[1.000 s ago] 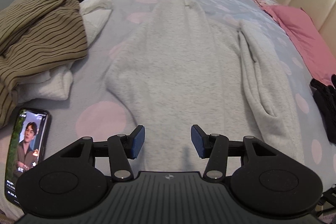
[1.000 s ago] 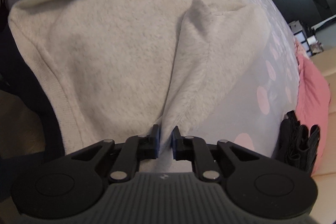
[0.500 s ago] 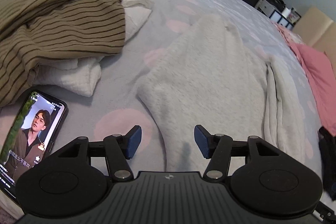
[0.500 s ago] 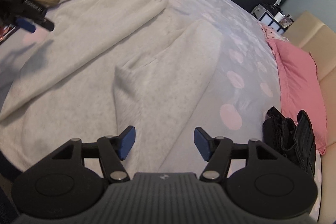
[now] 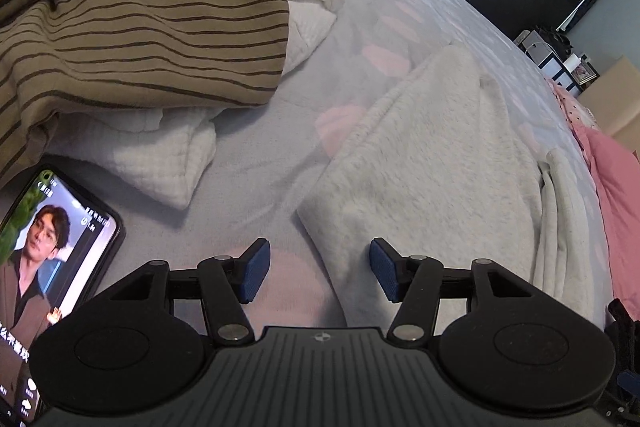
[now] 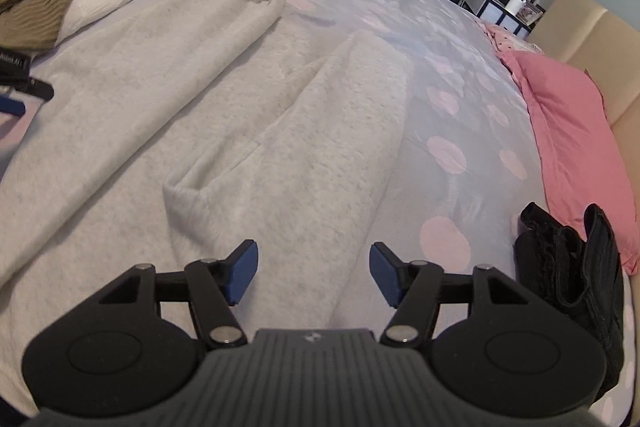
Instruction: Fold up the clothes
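A pale grey fleece sweatshirt (image 6: 248, 115) was seen spread mid-bed on the dotted lilac bedsheet (image 6: 452, 75), one sleeve laid inward. Both the left gripper (image 5: 318, 269) and right gripper (image 6: 312, 273) were held spread and empty above it; folds were best squared edge to edge.

The phone (image 5: 52, 279) at about eight o'clock in the left wrist view shows a video with small white on-screen characters along its top and its lower left edge, too small and cut off to read. A small round emblem (image 5: 319, 337) sits on each tongs body, without legible lettering. No other text is readable.
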Demonstrator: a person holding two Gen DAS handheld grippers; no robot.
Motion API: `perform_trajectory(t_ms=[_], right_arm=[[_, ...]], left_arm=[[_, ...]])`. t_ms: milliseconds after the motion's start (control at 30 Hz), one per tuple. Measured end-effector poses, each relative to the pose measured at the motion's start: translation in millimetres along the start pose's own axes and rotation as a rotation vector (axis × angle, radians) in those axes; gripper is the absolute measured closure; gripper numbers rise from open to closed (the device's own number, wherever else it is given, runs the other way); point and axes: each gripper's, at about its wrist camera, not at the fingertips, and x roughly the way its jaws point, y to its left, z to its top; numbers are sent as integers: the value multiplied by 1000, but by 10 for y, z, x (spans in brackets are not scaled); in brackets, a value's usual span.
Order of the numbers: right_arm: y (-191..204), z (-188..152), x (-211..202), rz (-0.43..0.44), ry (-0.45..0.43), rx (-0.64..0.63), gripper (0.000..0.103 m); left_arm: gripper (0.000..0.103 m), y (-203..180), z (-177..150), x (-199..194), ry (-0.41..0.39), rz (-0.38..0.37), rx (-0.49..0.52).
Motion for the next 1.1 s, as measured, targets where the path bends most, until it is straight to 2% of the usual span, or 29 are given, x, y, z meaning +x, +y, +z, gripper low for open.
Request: perform_trajectory(t_ms=[133, 200, 233, 467, 600, 867, 1100], right_arm=[[19, 87, 96, 12, 2, 4, 38], [61, 113, 124, 18, 3, -12, 38], [84, 124, 132, 19, 2, -23, 38], [123, 142, 182, 8, 10, -57, 38], [49, 140, 194, 6, 14, -24, 38], [-35, 89, 149, 19, 8, 0, 38], [-94, 68, 111, 23, -1, 19, 38]], left_arm=[[53, -43, -3, 59, -32, 14, 15], [61, -81, -2, 73, -48, 23, 30], [69, -104, -2, 79, -57, 26, 42], [87, -256, -47, 42, -109, 47, 125], [90, -412, -87, -32, -149, 66, 219], [91, -916, -225, -229, -247, 35, 457], [92, -1285, -368, -287, -289, 0, 634]])
